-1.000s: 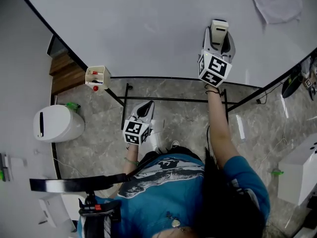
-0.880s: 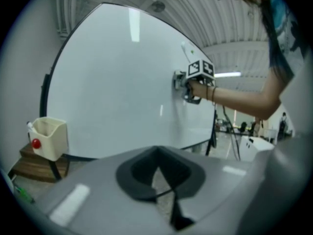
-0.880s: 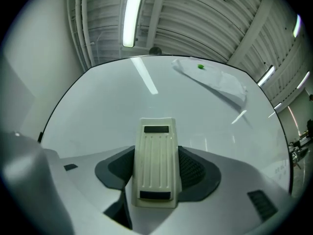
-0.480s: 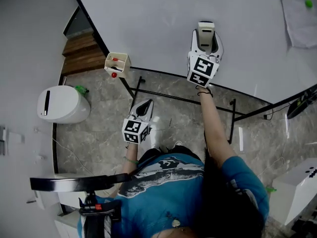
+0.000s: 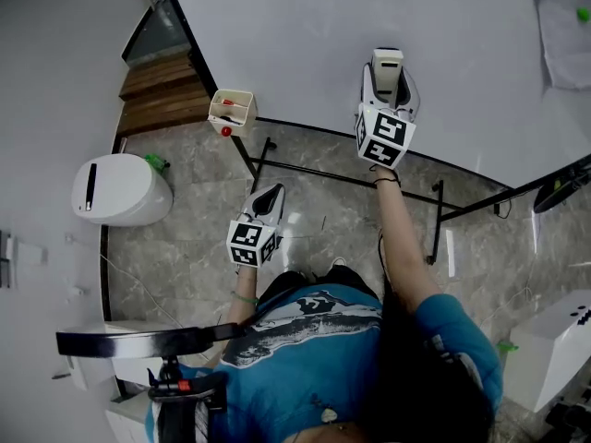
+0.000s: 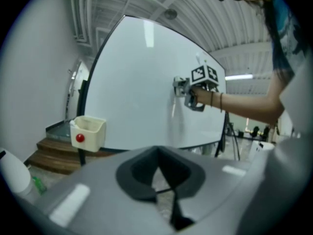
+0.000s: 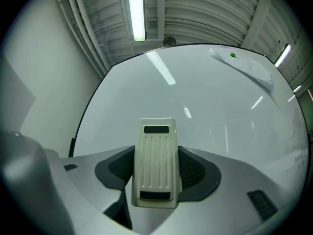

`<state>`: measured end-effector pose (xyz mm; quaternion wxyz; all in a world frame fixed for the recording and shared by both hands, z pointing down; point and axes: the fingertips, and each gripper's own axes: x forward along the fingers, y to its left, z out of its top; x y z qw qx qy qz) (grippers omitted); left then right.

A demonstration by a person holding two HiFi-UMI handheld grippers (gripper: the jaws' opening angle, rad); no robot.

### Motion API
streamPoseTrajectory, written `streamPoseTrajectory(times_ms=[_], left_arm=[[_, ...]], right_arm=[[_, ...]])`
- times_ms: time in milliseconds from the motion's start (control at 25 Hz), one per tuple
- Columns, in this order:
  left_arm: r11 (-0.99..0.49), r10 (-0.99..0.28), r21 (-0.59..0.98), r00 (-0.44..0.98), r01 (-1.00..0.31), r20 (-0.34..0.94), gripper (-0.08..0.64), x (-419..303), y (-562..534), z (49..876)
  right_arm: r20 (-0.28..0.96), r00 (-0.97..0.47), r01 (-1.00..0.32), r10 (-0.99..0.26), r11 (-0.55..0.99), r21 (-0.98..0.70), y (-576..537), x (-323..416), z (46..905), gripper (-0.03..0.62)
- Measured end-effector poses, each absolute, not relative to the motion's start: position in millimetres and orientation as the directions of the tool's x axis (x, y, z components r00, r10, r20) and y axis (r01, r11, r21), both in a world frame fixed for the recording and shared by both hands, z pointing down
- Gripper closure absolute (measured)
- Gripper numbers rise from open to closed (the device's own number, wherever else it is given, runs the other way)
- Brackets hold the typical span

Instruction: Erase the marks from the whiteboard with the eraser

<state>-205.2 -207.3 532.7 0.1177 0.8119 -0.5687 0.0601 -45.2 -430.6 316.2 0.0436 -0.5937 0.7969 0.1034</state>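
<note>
The whiteboard (image 5: 295,35) fills the top of the head view; I see no marks on it near the grippers. My right gripper (image 5: 387,74) is shut on a cream ribbed eraser (image 7: 155,165), and the eraser (image 5: 387,66) is pressed against the board low down near its bottom edge. In the right gripper view the whiteboard (image 7: 205,106) looks blank ahead of the eraser. My left gripper (image 5: 268,203) hangs lower, away from the board, over the floor; its jaws are together with nothing between them (image 6: 161,177). From the left gripper view I see the right gripper (image 6: 188,89) at the whiteboard (image 6: 142,87).
A small cream tray (image 5: 232,109) with red items hangs at the board's lower left corner. A cloth or sheet (image 5: 563,21) is stuck at the board's upper right. A white bin (image 5: 120,190) stands on the floor at left, and the board's black stand legs (image 5: 342,175) cross below.
My right gripper with the eraser has shifted leftward along the board, then slightly down. The left gripper has stayed in place.
</note>
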Motion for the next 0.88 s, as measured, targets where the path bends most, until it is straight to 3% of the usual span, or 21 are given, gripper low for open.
streamPoseTrajectory(times_ms=[360, 880], left_arm=[[-0.477, -0.834, 0.133, 0.496, -0.869, 0.241, 0.557, -180, -176, 545], [-0.656, -0.689, 0.189, 0.682, -0.731, 0.246, 0.557, -119, -92, 567]], right_arm=[[0.056, -0.326, -0.938, -0.944, 0.33, 0.101, -326, -33, 433, 0.33], [0.263, -0.22, -0.969, -0.939, 0.242, 0.054, -165, 22, 521, 0.33]])
